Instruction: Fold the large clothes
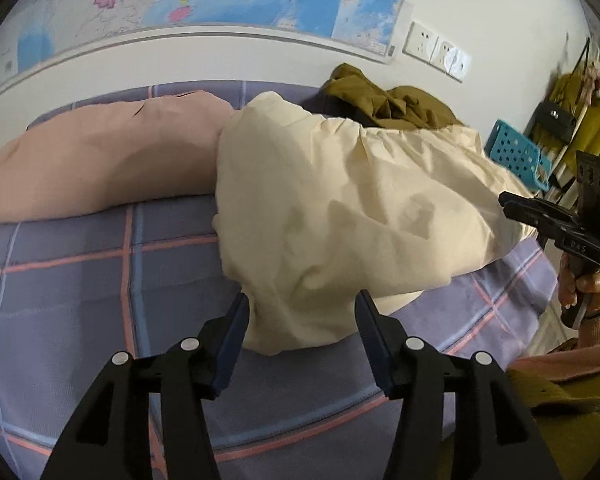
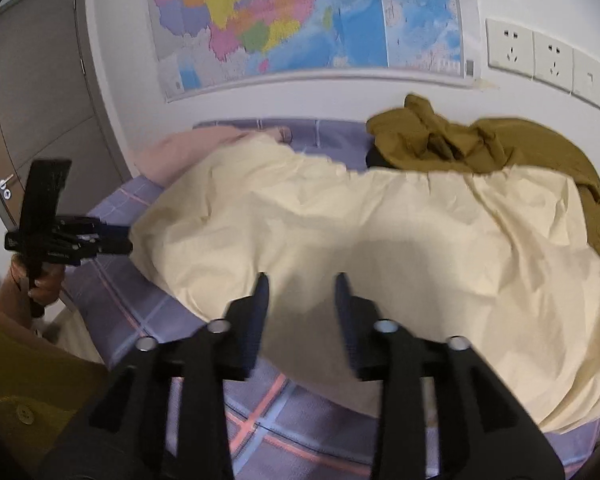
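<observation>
Cream garment (image 1: 340, 208) crumpled on bed (image 1: 80, 280) | left gripper (image 1: 302, 312) jaws apart, apparently clear of cloth | right gripper (image 2: 302, 292) jaws apart

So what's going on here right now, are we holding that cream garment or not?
Not holding it. A person has a gripper in each hand over the bed. The left gripper and the right gripper are both open at the near edge of the cream garment, which lies rumpled and unfolded. An olive garment sits behind.
</observation>
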### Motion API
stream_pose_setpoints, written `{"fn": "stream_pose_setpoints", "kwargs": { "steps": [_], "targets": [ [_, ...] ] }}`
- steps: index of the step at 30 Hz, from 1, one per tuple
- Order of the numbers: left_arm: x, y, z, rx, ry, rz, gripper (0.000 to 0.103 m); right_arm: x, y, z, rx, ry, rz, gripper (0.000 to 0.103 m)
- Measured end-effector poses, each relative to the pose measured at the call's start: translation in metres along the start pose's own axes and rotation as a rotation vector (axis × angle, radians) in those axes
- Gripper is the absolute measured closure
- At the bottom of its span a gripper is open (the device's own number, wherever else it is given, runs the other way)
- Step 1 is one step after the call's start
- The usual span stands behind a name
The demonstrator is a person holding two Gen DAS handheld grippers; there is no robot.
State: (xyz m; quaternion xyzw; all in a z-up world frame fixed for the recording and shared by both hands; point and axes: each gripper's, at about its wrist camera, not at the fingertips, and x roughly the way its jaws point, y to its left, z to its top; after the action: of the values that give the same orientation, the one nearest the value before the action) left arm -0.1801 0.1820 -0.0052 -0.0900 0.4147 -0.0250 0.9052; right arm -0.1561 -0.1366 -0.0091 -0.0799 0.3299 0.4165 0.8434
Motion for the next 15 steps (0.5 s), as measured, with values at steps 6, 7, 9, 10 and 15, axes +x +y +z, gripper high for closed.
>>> {"fn": "stream_pose_setpoints", "kwargs": {
  "steps": [6, 7, 9, 10, 15],
  "targets": [
    [0.023, -0.001, -0.001, -0.029, 0.059, 0.053, 0.044, 0.019, -0.027, -0.02, 0.146, 0.054, 0.03, 0.073],
    [0.022, -0.001, -0.001, -0.031, 0.056, 0.052, 0.043, 0.016, -0.028, -0.02, 0.161, 0.047, 0.041, 0.072],
    [0.021, -0.004, -0.001, -0.022, 0.052, 0.07, 0.041, 0.01, -0.029, -0.02, 0.165, 0.037, 0.038, 0.067],
    [0.02, -0.006, -0.001, -0.017, 0.056, 0.083, 0.04, 0.006, -0.029, -0.02, 0.166, 0.03, 0.037, 0.063],
    [0.014, -0.013, -0.003, 0.005, 0.049, 0.111, 0.033, -0.011, -0.03, -0.023, 0.187, 0.001, 0.049, 0.051]
  ]
}}
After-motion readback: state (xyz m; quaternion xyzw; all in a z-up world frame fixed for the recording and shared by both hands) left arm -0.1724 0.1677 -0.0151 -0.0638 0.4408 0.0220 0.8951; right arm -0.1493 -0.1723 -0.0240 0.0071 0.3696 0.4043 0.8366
